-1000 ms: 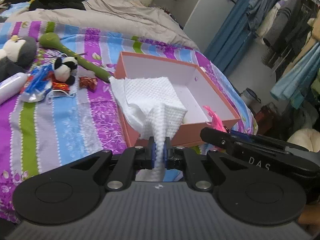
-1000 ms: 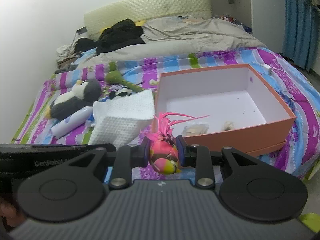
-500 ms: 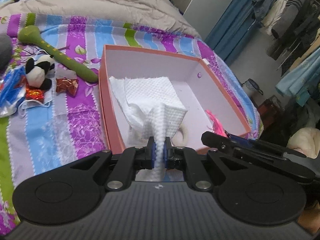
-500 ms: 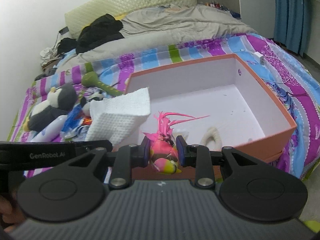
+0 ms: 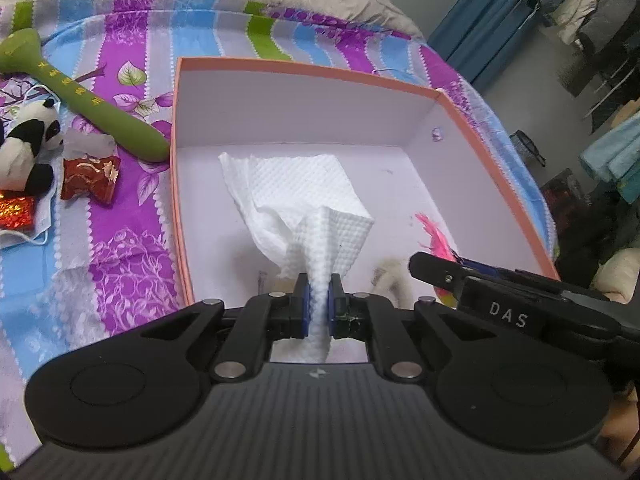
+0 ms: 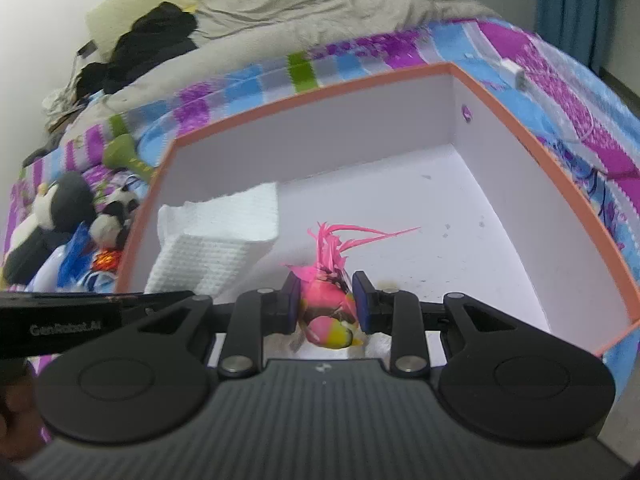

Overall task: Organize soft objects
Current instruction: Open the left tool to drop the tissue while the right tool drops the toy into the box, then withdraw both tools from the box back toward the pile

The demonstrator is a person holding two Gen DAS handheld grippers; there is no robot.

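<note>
My left gripper (image 5: 318, 300) is shut on a white waffle-textured cloth (image 5: 304, 196) that hangs inside the orange box (image 5: 304, 70) with a white interior. My right gripper (image 6: 326, 300) holds a pink and yellow feathered toy bird (image 6: 328, 304) between its pads, low inside the same box (image 6: 552, 168). The cloth (image 6: 224, 248) shows at the box's left in the right wrist view. The bird's pink feathers (image 5: 434, 236) and the right gripper's body show at the right of the left wrist view.
On the striped bedspread left of the box lie a green massage stick (image 5: 80, 96), a small panda plush (image 5: 28, 140), red foil sweets (image 5: 90, 178) and a face mask. A penguin plush (image 6: 52, 216) lies further left. A grey duvet and black clothes lie behind.
Both grippers have moved forward and down into the box. The cloth and the bird now hang inside the box walls, closer to the floor.
</note>
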